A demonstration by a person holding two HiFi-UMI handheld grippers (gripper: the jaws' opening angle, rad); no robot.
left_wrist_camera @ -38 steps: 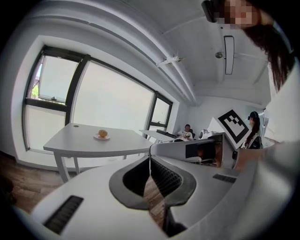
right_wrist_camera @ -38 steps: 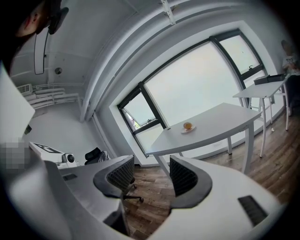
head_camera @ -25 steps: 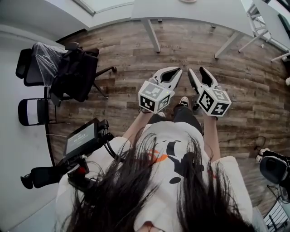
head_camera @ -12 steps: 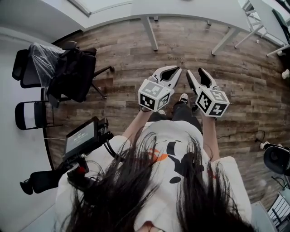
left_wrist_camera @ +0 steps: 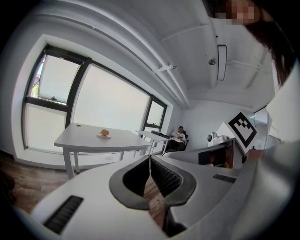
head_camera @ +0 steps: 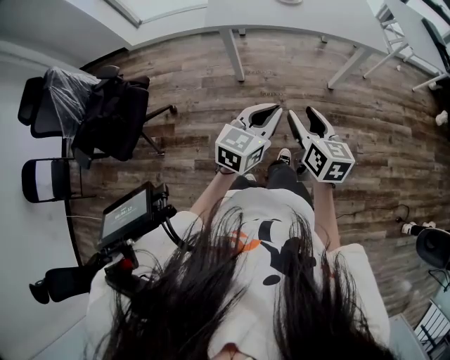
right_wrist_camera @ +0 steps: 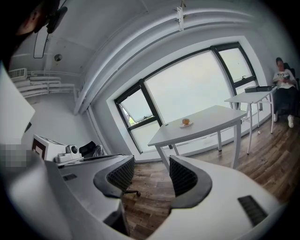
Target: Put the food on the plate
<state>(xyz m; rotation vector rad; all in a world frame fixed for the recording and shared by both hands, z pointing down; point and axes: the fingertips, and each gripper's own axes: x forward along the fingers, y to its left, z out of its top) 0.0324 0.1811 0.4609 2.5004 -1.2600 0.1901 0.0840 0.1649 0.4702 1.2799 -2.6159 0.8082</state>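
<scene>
A small round orange food item (left_wrist_camera: pixel 105 133) lies on a little plate on a white table (left_wrist_camera: pixel 89 140) by the window, several steps away; the right gripper view shows the same food (right_wrist_camera: pixel 186 122) and table (right_wrist_camera: pixel 206 124). From the head view I look down at both grippers held side by side at waist height over the wood floor. My left gripper (head_camera: pixel 271 107) (left_wrist_camera: pixel 150 157) is shut, tips touching, nothing in it. My right gripper (head_camera: pixel 301 110) (right_wrist_camera: pixel 151 161) has its jaws apart with only floor between them.
The white table's edge (head_camera: pixel 295 17) runs along the top, a second table (head_camera: pixel 422 28) at the right. An office chair with a dark coat (head_camera: pixel 109 112), a folding chair (head_camera: pixel 49 176) and a small monitor (head_camera: pixel 126 214) stand at left. A person (right_wrist_camera: pixel 283 77) sits far off.
Both grippers hold almost the same place; the head view has shifted slightly, so the chairs and floor items slid a little in the picture.
</scene>
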